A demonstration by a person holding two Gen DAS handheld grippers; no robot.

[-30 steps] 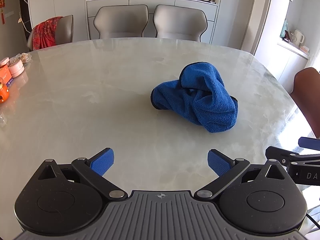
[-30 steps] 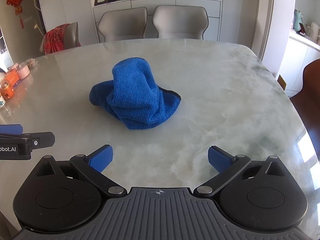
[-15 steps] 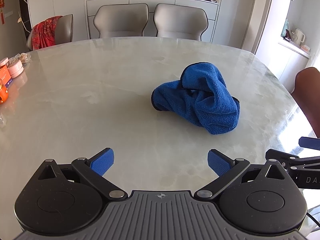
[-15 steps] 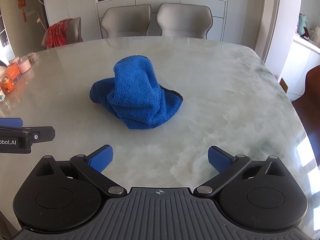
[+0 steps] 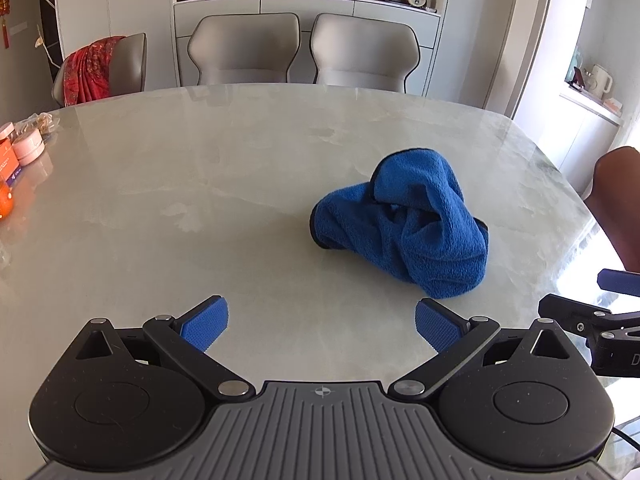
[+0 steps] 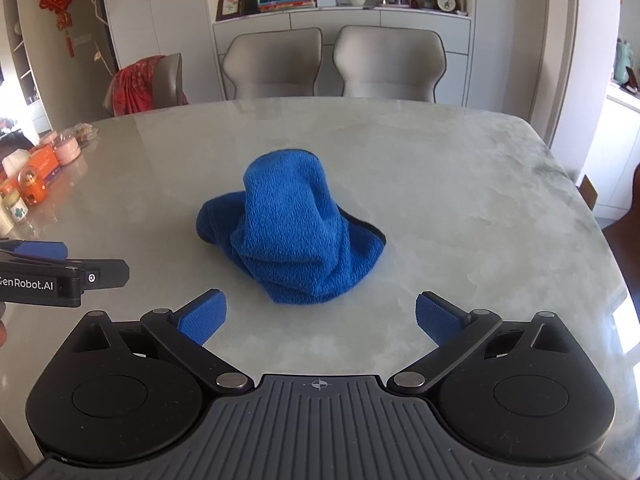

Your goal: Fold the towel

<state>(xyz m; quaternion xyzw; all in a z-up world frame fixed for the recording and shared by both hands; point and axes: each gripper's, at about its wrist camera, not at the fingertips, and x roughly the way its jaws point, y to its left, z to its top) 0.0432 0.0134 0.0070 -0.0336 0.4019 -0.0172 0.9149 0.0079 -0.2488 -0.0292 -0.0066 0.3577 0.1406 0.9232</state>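
- Both claws have crept nearer the towel over the last second, which now sits larger and closer in each wrist view; the towel itself has not shifted.
- Pale marble table (image 5: 224, 184) carries everything; two grey chairs (image 5: 304, 48) stand at its far edge, and a third chair at the far left corner is draped with a red cloth (image 5: 90, 68).
- Blue towel (image 6: 296, 232) lies crumpled in a heap near the table's middle, untouched, with a rounded hump rising at the back and folds slumping toward the cameras. In the right wrist view its bulk runs from far-left to near-right; a dark hem shows along its right edge.
- Left claw (image 5: 322, 322) is held low and level over the table, jaws wide apart and empty, with the towel ahead and to its right.
- Right claw (image 6: 320, 316) is held the same way, jaws spread and empty, with the towel straight ahead, just beyond the blue pads (image 6: 202, 316).
- Lettering "enRobot.AI" reads on the left claw's side in the right wrist view.
- Small jars and orange packets (image 6: 36, 176) cluster at the table's left edge; their labels are too small to read.
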